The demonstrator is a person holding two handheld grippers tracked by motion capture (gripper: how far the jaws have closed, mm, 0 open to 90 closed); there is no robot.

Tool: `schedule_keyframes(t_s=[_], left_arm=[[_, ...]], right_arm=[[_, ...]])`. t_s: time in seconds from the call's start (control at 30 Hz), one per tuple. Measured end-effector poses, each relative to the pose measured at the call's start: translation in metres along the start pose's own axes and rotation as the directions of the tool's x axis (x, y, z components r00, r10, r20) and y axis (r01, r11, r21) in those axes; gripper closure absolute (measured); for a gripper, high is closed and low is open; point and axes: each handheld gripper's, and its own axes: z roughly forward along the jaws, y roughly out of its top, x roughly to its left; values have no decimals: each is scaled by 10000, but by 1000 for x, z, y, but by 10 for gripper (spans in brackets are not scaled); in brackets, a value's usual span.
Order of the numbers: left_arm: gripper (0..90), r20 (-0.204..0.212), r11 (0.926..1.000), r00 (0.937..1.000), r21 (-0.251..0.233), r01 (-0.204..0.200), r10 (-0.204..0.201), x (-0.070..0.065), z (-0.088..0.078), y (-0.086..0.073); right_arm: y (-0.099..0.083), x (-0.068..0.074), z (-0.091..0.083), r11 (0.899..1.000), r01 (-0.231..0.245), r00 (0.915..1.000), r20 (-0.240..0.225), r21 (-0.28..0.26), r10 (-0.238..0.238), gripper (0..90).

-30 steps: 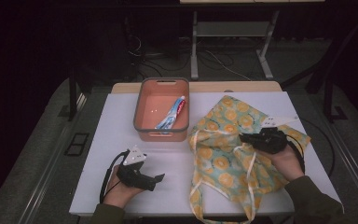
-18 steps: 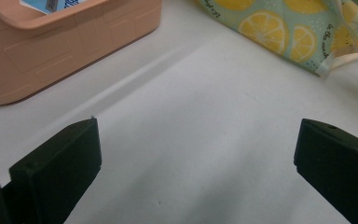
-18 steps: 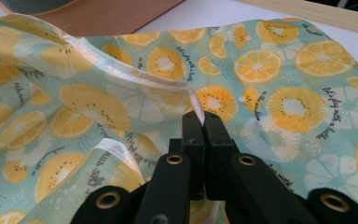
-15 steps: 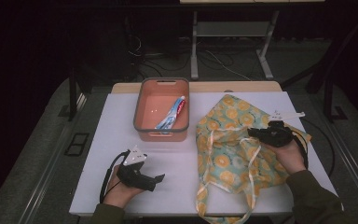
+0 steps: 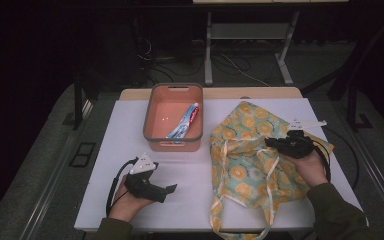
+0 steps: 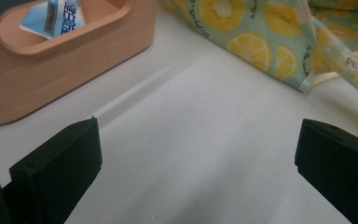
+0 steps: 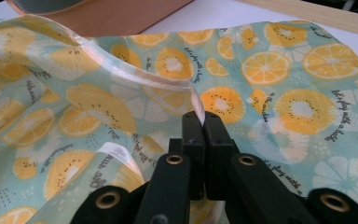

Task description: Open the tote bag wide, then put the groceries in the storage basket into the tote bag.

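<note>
A fruit-print cloth bag lies spread on the right half of the white table. My right gripper is shut on the bag's pale strap, pinching it between its fingertips a little above the fabric. My left gripper rests near the table's front left, held by a hand, with its jaws standing wide apart over bare table. A salmon bin at the table's back holds a toothpaste tube.
The bin's side wall lies just ahead and left of the left gripper, the bag's edge ahead and right. A long strap loop of the bag hangs over the table's front edge. Table legs and cables stand on the floor behind.
The right hand has drawn the strap to the right, and the bag has shifted and spread with it. The left gripper has kept still.
</note>
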Motion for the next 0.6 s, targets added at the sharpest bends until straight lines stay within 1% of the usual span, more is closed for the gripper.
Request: schedule_keyframes(t_s=[0.17, 0.27, 0.43, 0.6], left_arm=[[0, 169, 9997, 9999, -262, -14, 18, 0, -4, 8], [0, 294, 9996, 9996, -296, -30, 38, -1, -6, 13], [0, 554, 9995, 9984, -312, -62, 79, 0, -6, 23], [9, 587, 9989, 9982, -464, -88, 115, 1, -7, 32]], right_arm=[[0, -1, -3, 10000, -27, 10000, 45, -49, 27, 886], [0, -1, -3, 9999, -70, 10000, 11, -115, 70, 886], [1, 1, -1, 10000, 15, 10000, -43, -75, -15, 886], [1, 1, 1, 10000, 88, 9999, -79, -9, -88, 886]])
